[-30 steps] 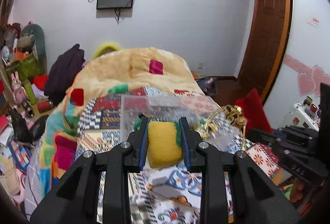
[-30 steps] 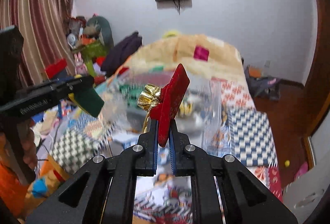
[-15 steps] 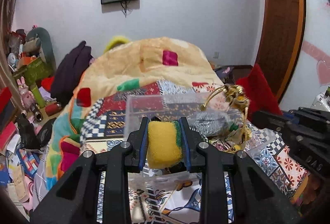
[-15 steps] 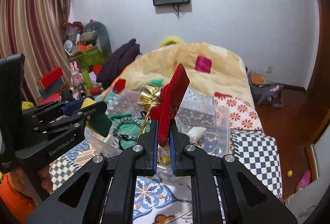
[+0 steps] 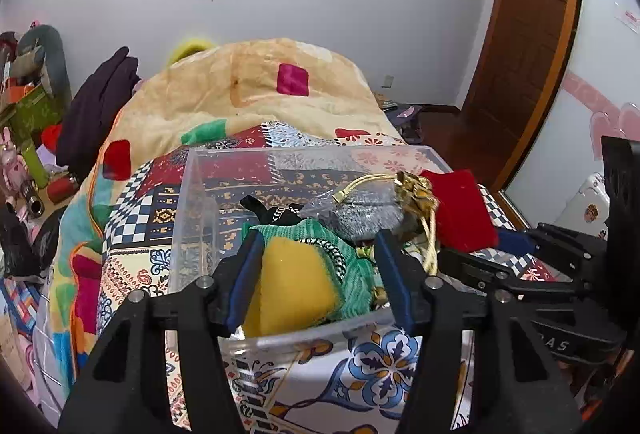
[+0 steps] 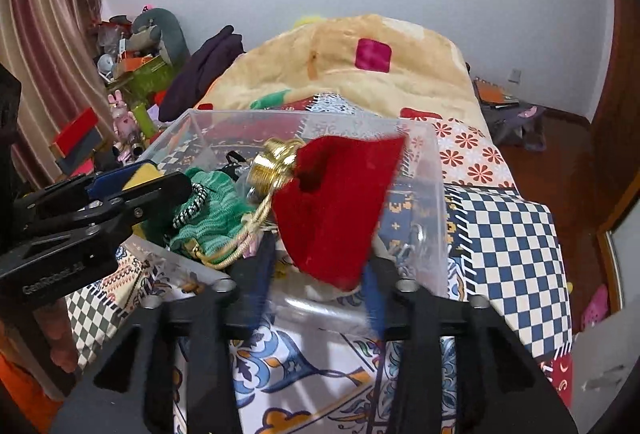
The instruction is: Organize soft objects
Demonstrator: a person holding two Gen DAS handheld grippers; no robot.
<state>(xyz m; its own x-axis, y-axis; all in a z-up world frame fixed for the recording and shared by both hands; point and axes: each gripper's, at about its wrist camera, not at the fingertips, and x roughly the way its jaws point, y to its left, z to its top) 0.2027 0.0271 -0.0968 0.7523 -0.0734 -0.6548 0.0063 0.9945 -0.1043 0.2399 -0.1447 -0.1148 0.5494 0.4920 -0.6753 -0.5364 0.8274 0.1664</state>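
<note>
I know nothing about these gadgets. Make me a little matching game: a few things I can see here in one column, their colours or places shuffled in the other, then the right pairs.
Things:
1. sponge
2. velvet pouch
3. storage bin
4. knitted cloth

Descriptions:
A. clear plastic, standing on the patterned bedspread
B. green, lying inside the bin
C. yellow, between the left tongs, which are open
D. red, with gold cord, over the bin in front of the open right tongs

Pairs: 1-C, 2-D, 3-A, 4-B

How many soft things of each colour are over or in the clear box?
Yellow: 1, the sponge
Red: 1, the pouch
Green: 1, the knit
Black: 1, the cloth
Total: 4 soft things at the box
</note>
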